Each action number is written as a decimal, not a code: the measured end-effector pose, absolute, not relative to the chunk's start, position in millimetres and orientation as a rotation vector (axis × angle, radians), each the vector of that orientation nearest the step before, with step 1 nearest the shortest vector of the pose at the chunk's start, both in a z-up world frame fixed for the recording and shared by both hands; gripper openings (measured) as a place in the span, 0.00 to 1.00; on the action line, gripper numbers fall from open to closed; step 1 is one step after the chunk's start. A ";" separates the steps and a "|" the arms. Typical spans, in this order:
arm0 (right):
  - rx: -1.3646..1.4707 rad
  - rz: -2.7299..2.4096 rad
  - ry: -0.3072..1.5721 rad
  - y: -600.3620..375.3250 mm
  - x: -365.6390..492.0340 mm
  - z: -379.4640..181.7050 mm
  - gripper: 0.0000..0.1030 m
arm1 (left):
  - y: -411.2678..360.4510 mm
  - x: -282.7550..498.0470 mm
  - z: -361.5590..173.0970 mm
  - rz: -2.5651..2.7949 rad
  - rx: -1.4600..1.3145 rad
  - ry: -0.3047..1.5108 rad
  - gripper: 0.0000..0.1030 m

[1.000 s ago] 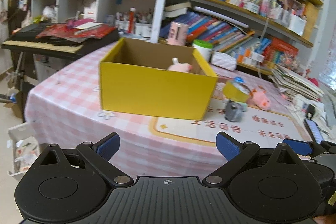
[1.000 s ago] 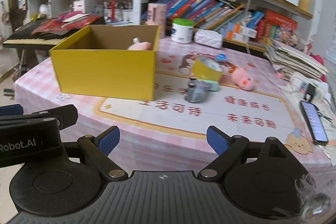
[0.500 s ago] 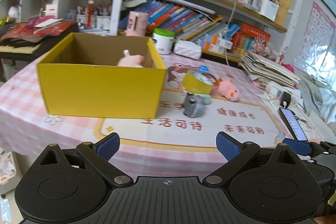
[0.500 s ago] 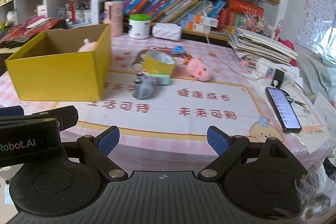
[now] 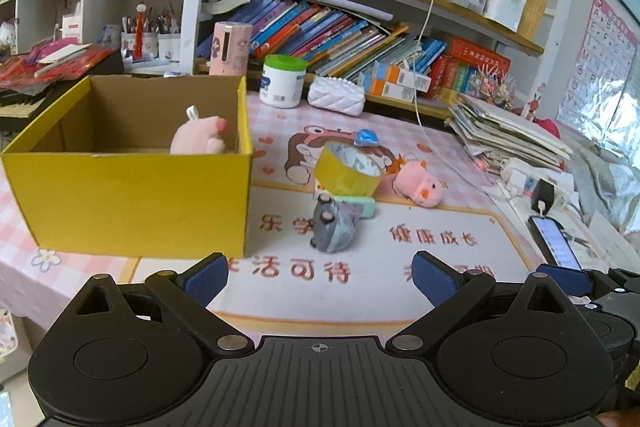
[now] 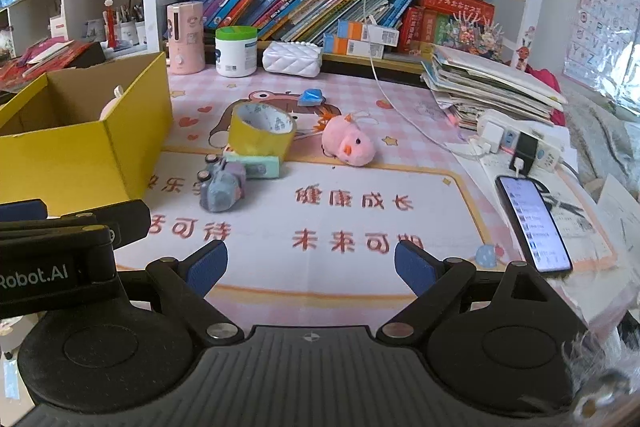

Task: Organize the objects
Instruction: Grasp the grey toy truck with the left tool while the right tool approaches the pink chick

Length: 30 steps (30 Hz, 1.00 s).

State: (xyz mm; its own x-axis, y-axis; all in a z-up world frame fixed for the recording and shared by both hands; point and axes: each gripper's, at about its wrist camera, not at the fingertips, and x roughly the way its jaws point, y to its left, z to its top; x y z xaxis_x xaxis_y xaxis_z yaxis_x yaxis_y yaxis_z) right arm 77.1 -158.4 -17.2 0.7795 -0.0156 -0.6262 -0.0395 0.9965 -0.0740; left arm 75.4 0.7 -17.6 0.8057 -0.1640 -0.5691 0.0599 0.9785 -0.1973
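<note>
Right wrist view: the right gripper (image 6: 310, 269) stands wide with nothing between its blue pads, pointing down over the printed play mat (image 6: 400, 227). The loose things lie ahead and to its left in a small cluster: a grey-blue plush toy (image 6: 222, 189) nearest, touching a mint-green rectangular block (image 6: 256, 166), and on that block a yellow roll of tape (image 6: 262, 133) tilted with its hole facing up and toward the camera. A pink plush chick (image 6: 349, 143) lies just right of the roll, a small blue clip (image 6: 310, 97) behind.

The open yellow cardboard box (image 5: 132, 203) sits left of the cluster and already holds a pink plush pig (image 5: 198, 141).

The left gripper (image 5: 320, 279) is likewise wide and empty, and the grey toy lies almost straight ahead of it, so I judge the left hand better lined up. The box floor is hidden by its front wall; the block is mostly covered.
</note>
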 end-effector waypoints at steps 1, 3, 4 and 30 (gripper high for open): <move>-0.090 0.014 0.679 -161.7 83.5 -17.4 0.88 | -2.9 80.7 -17.7 -0.112 -0.172 0.623 0.97; -0.094 0.019 0.682 -168.7 96.2 -17.5 0.88 | -9.4 89.0 -17.8 -0.102 -0.171 0.617 0.97; -0.093 0.023 0.685 -172.8 102.4 -17.7 0.88 | -12.9 93.9 -17.8 -0.095 -0.171 0.614 0.97; -0.062 -0.005 0.726 -273.4 238.4 -37.4 0.88 | -86.9 197.2 -47.5 0.073 -0.094 0.734 0.84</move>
